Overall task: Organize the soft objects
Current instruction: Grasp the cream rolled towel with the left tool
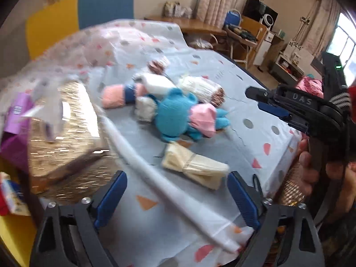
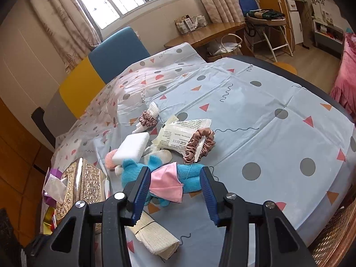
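Observation:
Soft items lie in a heap on the patterned tablecloth (image 2: 255, 115). Among them are a blue plush toy (image 1: 175, 115) (image 2: 133, 169) with a pink face mask (image 1: 204, 118) (image 2: 165, 183) over it, a white sponge block (image 1: 155, 83) (image 2: 131, 146), a printed white packet (image 2: 182, 133), a brown scrunchie (image 2: 200, 144) and a smaller scrunchie (image 2: 146, 119). A cream bandage roll (image 1: 195, 166) (image 2: 153, 233) lies nearer. My left gripper (image 1: 176, 200) is open above a cloth fold, just short of the roll. My right gripper (image 2: 174, 193) (image 1: 264, 102) hovers open in front of the plush, holding nothing.
A gold embossed tissue box (image 1: 66, 138) (image 2: 82, 180) stands at the left of the heap, with purple packaging (image 1: 15, 120) beside it. Yellow and blue chair backs (image 2: 106, 62) stand behind the table. A person's hand (image 1: 309, 169) holds the right gripper's handle.

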`<state>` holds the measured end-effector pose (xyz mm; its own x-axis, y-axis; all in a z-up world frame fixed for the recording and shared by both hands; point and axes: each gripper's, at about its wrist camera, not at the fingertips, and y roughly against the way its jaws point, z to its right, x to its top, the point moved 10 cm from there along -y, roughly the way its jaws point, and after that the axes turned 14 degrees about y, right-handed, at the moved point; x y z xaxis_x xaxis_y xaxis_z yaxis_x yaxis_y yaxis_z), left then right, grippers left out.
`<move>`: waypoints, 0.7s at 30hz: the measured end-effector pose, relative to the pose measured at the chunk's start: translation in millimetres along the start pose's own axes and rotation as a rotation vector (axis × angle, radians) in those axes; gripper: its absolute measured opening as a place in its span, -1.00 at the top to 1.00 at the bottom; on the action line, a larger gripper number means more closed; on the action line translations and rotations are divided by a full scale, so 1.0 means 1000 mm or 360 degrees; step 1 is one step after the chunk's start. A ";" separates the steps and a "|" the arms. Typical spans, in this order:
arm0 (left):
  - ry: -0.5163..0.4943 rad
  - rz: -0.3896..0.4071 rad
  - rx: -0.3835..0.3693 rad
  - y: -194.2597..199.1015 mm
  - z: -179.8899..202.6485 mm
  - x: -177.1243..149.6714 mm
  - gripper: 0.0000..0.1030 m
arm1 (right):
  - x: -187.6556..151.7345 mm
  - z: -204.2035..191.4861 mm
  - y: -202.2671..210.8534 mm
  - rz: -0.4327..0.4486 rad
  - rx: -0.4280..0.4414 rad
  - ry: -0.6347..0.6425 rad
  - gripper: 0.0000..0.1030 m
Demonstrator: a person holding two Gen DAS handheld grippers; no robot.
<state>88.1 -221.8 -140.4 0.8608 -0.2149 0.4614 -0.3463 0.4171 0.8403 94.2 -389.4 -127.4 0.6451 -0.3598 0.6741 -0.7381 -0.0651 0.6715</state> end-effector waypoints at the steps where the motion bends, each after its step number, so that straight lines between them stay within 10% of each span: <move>1: 0.0007 -0.0045 -0.0010 -0.011 0.006 -0.001 -0.63 | 0.001 0.001 0.001 0.0006 0.0006 -0.0007 0.11; 14: 0.0179 -0.0249 0.0092 -0.098 0.016 -0.009 -0.48 | -0.001 -0.001 -0.003 -0.0011 0.0117 -0.0083 0.10; 21: -0.0072 -0.0152 0.0082 -0.097 0.016 -0.014 0.29 | -0.005 0.005 -0.007 -0.0043 0.0128 -0.0149 0.10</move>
<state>104.0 -273.9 -223.5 0.8733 -0.2919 0.3900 -0.2833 0.3470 0.8941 94.5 -392.1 -137.1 0.6462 -0.4423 0.6220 -0.7368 -0.1490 0.6595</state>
